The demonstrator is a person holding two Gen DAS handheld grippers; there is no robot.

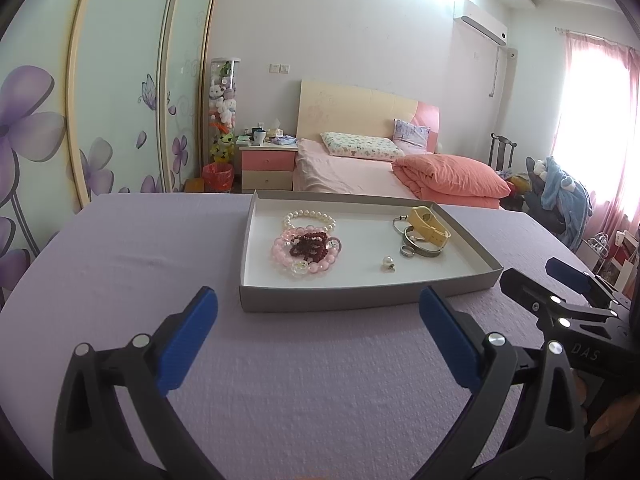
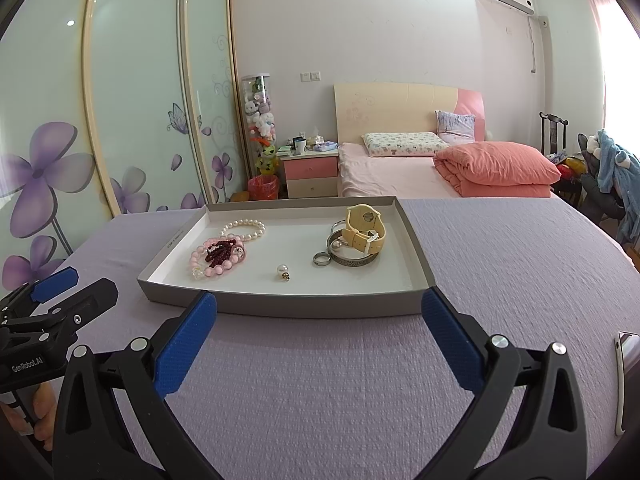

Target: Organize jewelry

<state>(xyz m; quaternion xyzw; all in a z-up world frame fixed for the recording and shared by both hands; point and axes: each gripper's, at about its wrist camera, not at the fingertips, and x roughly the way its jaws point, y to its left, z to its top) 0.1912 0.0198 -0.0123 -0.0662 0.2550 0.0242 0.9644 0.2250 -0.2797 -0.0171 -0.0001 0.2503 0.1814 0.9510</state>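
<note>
Two grippers are hovering low over a lilac cloth (image 1: 304, 380) at the bottom of each frame, both gaping wide and holding nothing. In the left wrist view the left gripper (image 1: 318, 344) is filling the lower part of the frame, its blue pads (image 1: 188, 344) standing well apart, and the right gripper (image 1: 560, 288) is showing at the right edge, its fingers also spread. A shallow grey tray (image 1: 360, 294) with a white floor is lying on the cloth in the middle of the frame, just beyond the pads. Toward its left side a pearl bracelet (image 1: 309, 220) is sitting against a pink bead bracelet (image 1: 306, 258), with a dark red bead string (image 1: 314, 245) lying on top of the pink one. Toward the tray's right side a yellow watch (image 1: 428, 226) is resting on a silver bangle (image 1: 424, 247), a small ring (image 1: 407, 252) is lying just beside the bangle, and a pearl earring (image 1: 387, 263) is sitting alone nearer the front wall. In the right wrist view the right gripper (image 2: 319, 344) is pointing at the tray's front wall, and the left gripper (image 2: 66, 292) is appearing at the left edge.
</note>
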